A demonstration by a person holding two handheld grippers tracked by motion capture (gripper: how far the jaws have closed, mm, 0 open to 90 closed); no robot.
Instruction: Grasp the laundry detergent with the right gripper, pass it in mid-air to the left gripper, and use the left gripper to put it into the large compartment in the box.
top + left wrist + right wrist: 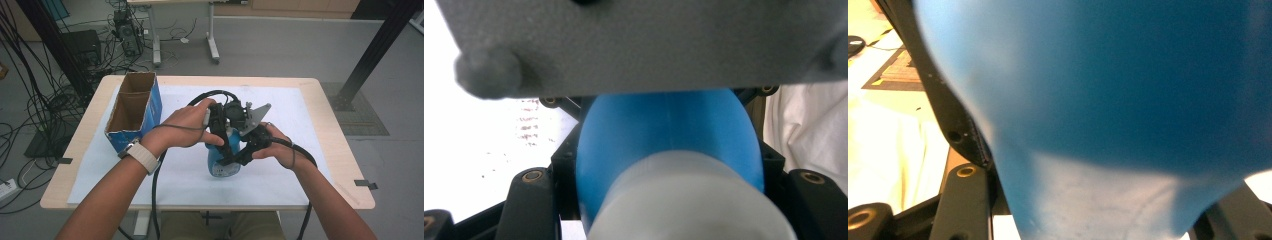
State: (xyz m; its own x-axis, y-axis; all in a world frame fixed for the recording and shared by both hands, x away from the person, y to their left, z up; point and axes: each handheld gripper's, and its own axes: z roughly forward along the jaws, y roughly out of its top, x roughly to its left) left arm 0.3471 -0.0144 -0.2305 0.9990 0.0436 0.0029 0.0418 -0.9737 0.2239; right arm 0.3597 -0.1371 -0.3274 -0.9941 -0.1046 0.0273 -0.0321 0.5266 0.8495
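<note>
left hand-held gripper (pixel 222 145): jaws clamped on blue bottle (pixel 223 161), near its white cap end (pixel 684 200), probably to steady it.
right hand-held gripper (pixel 248 150): jaws clamped on the bottle's other side; two-sided grip likely stops roll.
blue bottle: lying mid-counter (pixel 320 100) on white sheet (pixel 280 175).
cardboard box (pixel 135 107): open-topped, far left, apart; probable destination.

blue bottle (pixel 223 162) mostly hidden behind tools, blurred close up

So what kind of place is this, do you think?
Probably a lab or workshop, not a home: loose cables across the bare floor, a computer tower on the ground, and a black metal frame post beside the table.
</note>
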